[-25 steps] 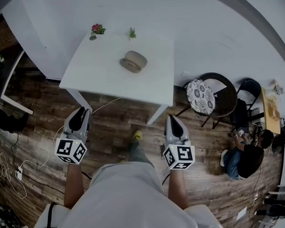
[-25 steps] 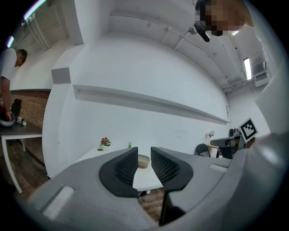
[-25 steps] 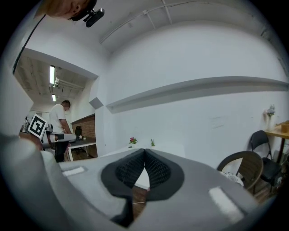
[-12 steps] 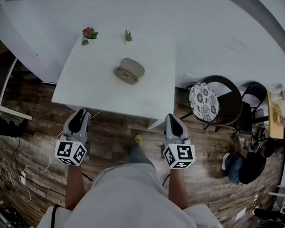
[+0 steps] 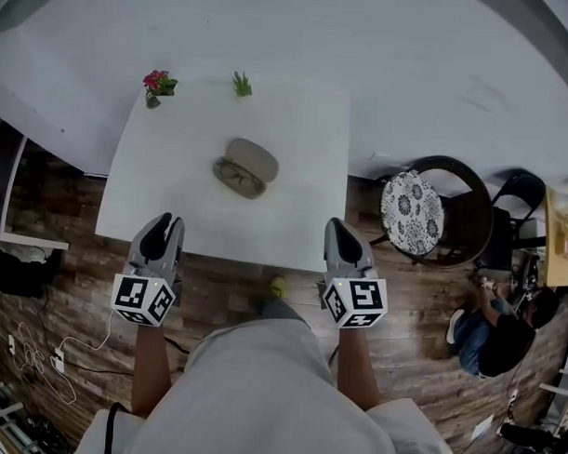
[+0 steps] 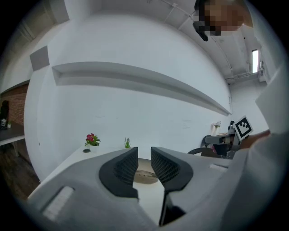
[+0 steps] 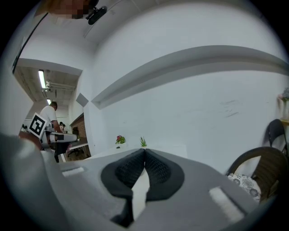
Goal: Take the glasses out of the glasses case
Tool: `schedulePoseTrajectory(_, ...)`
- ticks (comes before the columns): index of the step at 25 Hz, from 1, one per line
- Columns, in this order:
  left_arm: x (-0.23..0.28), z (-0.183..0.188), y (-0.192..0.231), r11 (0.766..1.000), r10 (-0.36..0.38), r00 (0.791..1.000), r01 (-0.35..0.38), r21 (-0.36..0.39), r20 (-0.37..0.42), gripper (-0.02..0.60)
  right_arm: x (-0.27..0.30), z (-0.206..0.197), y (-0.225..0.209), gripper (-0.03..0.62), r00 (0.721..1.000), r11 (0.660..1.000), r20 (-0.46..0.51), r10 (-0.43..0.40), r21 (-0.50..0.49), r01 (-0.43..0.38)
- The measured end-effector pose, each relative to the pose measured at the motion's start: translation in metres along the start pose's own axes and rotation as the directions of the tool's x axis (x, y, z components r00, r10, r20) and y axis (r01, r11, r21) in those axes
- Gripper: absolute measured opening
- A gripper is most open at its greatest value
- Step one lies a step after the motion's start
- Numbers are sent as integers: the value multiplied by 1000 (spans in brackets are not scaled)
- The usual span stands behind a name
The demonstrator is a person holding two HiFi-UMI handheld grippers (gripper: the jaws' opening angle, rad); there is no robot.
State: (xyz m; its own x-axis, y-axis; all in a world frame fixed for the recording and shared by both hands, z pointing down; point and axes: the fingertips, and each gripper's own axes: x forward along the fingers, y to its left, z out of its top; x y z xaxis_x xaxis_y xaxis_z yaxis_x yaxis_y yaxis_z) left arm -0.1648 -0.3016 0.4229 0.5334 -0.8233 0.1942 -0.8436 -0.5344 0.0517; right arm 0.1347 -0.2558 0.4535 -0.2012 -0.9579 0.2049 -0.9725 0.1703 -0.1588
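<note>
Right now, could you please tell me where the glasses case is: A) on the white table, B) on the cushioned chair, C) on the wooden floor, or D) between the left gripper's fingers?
A: the glasses case lies open near the middle of the white table.

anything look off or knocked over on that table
Nothing stands out. The glasses case lies open near the middle of the white table, and the flowering plant and green plant stand upright at its far edge.
</note>
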Motion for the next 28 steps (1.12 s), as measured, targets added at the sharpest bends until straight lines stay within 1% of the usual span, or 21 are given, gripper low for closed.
schedulePoseTrajectory(5, 41, 9, -5, 999, -26, 999, 28, 38, -30, 97, 29, 3, -24, 3, 1000, 1000, -5, 17, 20, -17)
schedulePoseTrajectory(9, 59, 11, -5, 998, -38, 998, 40, 44, -58, 98, 42, 5, -35, 3, 1000, 999, -11, 24, 31, -23)
schedulePoseTrajectory(12, 69, 12, -5, 997, -61, 996, 64, 36, -71, 97, 48, 8, -40, 3, 1000, 999, -14, 24, 32, -23)
schedulePoseTrajectory(14, 73, 10, -4, 996, -76, 994, 80, 45, -85, 98, 51, 9, -40, 3, 1000, 999, -11, 17, 36, -17)
schedulePoseTrajectory(17, 81, 9, -3, 993, -106, 990, 111, 47, -96, 97, 53, 8, -42, 3, 1000, 999, -12, -5, 45, 5)
schedulePoseTrajectory(22, 102, 9, 8, 982, -189, 976, 191, 10, -107, 97, 61, 10, -43, 3, 998, 996, -14, -62, 61, 62)
schedulePoseTrajectory(28, 132, 4, 18, 957, -278, 950, 287, 43, -144, 97, 72, 11, -44, 3, 991, 988, -12, -135, 76, 135)
